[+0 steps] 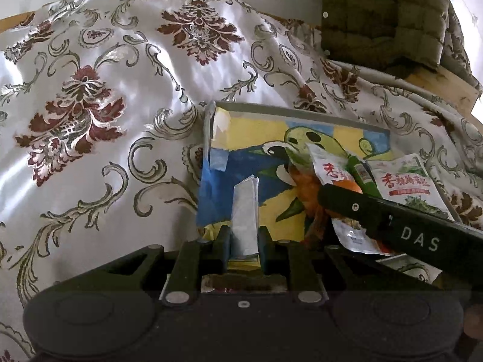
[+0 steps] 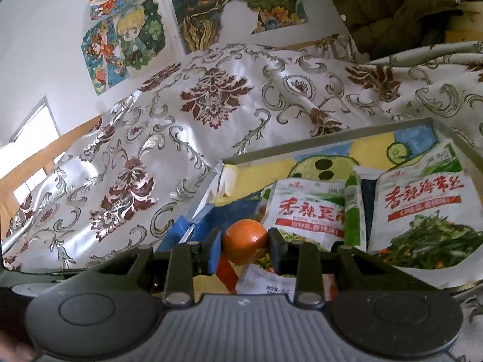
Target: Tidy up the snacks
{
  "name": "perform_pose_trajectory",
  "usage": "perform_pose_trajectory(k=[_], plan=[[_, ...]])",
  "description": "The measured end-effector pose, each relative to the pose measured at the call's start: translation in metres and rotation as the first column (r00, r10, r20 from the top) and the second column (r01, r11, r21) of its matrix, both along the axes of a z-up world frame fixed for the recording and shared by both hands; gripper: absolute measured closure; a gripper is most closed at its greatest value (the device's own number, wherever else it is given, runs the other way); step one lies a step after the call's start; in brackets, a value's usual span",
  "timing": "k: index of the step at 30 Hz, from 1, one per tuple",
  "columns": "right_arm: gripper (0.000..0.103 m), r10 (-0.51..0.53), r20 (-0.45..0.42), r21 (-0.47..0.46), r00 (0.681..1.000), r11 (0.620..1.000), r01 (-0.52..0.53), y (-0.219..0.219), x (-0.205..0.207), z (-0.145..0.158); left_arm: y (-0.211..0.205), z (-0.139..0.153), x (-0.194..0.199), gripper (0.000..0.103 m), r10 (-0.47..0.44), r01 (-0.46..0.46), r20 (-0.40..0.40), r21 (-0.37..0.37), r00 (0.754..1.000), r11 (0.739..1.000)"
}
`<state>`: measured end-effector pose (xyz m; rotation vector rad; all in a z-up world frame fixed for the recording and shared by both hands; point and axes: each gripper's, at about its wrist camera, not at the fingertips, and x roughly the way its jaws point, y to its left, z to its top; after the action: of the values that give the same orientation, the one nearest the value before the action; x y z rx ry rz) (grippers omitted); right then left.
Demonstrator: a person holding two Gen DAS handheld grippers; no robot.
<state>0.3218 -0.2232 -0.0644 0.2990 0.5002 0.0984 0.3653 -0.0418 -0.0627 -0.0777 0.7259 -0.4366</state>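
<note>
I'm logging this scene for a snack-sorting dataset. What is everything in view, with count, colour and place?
tray: one, grey rim, painted lining, on cloth
snack packets: two clearly seen, white with red lettering, in tray's right part
orange: one, orange, between right jaws
silver packet: one, silvery, between left jaws
patterned cloth: one, white and maroon, under tray
jacket: one, olive, far right
wall drawings: several, multicoloured
left gripper: black
right gripper: black

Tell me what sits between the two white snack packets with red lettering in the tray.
In the right wrist view, a narrow green packet stands between the left white packet and the right white packet, overlapped by both. The left wrist view shows it too.
</note>
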Motion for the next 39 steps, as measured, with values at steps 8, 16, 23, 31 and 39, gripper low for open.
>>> perform_pose_trajectory(k=[8, 16, 23, 31, 39], plan=[[0.047, -0.003, -0.009, 0.018, 1.000, 1.000, 0.004, -0.001, -0.004, 0.002, -0.002, 0.001, -0.007, 0.069, -0.002, 0.002, -0.017, 0.000, 1.000, 1.000], [0.023, -0.031, 0.009, 0.052, 0.999, 0.998, 0.030, -0.010, -0.022, 0.015, 0.004, 0.011, -0.026, 0.043, 0.013, -0.014, -0.006, -0.057, 1.000, 0.998], [0.008, -0.076, 0.049, 0.089, 0.996, 0.993, 0.072, -0.027, -0.050, 0.037, 0.012, 0.021, -0.046, 0.018, 0.068, -0.067, 0.019, -0.064, 0.998, 0.996], [0.000, -0.130, 0.097, 0.089, 0.987, 0.989, 0.121, -0.042, -0.092, 0.061, 0.020, 0.043, -0.080, 0.003, 0.132, -0.125, 0.081, -0.087, 0.988, 0.988], [0.000, -0.192, 0.087, 0.054, 0.978, 0.981, 0.187, -0.051, -0.150, 0.067, 0.029, 0.055, -0.140, 0.001, 0.212, -0.202, 0.114, -0.093, 0.971, 0.975]])
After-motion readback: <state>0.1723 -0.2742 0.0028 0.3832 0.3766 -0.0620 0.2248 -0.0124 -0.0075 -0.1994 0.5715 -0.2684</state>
